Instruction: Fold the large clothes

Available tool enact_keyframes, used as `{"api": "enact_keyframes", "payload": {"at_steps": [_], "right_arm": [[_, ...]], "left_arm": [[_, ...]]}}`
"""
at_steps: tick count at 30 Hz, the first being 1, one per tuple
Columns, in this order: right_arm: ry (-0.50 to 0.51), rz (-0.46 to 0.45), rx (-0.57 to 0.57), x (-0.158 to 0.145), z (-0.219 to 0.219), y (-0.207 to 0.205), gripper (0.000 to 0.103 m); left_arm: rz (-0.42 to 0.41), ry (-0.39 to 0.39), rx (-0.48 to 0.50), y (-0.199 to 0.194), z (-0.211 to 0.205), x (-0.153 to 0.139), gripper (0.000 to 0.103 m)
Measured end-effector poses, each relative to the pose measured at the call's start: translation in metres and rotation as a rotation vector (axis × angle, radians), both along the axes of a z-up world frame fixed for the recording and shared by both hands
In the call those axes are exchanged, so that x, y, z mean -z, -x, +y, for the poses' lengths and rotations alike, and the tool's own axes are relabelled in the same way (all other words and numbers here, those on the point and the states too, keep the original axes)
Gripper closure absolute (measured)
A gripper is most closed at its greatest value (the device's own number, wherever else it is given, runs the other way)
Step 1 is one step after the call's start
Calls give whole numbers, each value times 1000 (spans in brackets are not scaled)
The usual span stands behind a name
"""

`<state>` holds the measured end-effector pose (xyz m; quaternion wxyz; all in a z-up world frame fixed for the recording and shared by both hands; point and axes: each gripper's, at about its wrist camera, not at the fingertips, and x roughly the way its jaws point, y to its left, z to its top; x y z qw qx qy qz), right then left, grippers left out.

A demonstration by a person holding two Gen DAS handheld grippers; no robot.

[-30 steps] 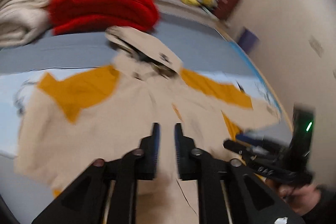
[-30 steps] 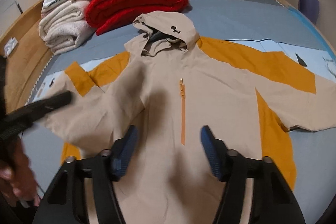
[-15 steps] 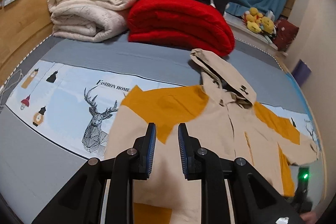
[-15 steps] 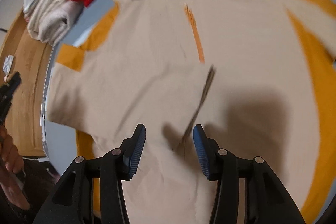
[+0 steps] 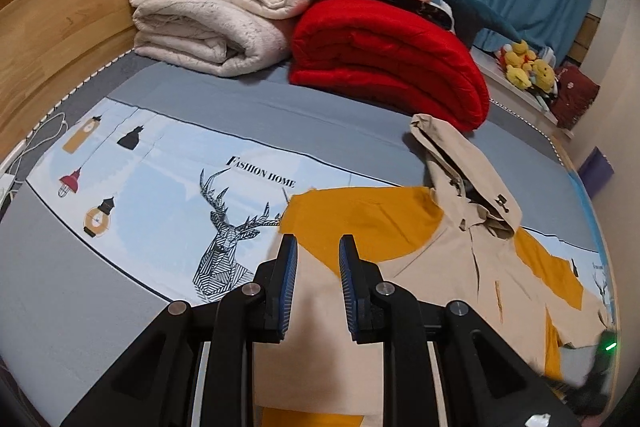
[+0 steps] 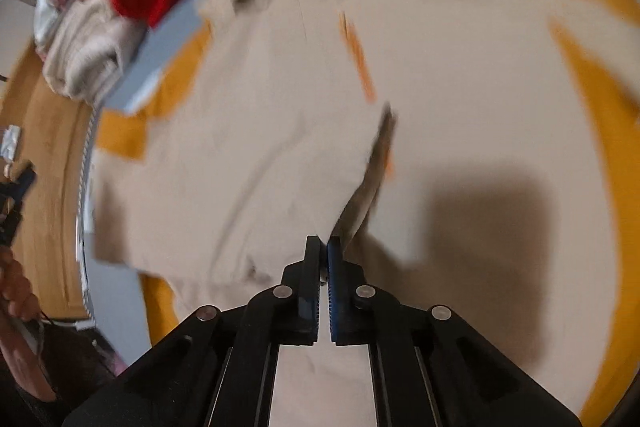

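Since half a second ago the right gripper (image 6: 323,247) has narrowed its jaws onto a raised fold of the jacket (image 5: 452,267), spread on the bed (image 5: 120,287) below the red quilt (image 5: 384,67). Left gripper (image 5: 313,259) hovers, jaws narrowly parted, empty. Fabric looks light, limp; hems give the best hold.

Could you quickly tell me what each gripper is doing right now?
Left gripper: open, holding nothing, above the beige and mustard hooded jacket.
Right gripper: shut on a fold of the jacket.
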<state>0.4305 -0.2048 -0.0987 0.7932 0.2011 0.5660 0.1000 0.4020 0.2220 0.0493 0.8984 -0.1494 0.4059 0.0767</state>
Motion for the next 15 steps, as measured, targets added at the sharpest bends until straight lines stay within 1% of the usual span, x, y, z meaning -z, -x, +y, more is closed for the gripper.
{"api": "enact_keyframes", "payload": {"at_steps": [2, 3, 4, 5, 7, 9, 12, 14, 15], "right_arm": [[44, -86, 35, -25, -18, -7, 101], [78, -119, 56, -35, -30, -10, 101], [92, -130, 76, -40, -40, -13, 101], [99, -134, 101, -44, -49, -16, 101], [134, -130, 153, -45, -69, -22, 101], [149, -111, 194, -41, -87, -27, 101], [168, -96, 225, -39, -109, -35, 101], [184, -125, 235, -45, -116, -41, 101], [207, -140, 245, -48, -120, -43, 101]], "left_arm": [[7, 10, 0, -2, 2, 2, 84], [15, 20, -4, -4, 2, 4, 84], [21, 43, 4, -5, 1, 8, 85], [27, 54, 18, -6, 0, 11, 85], [52, 34, 21, -9, -4, 18, 85], [80, 34, 22, -13, -6, 25, 85], [132, 84, 31, -18, -8, 43, 85], [202, 131, 65, -22, -17, 63, 85], [223, 143, 82, -23, -23, 71, 85]]}}
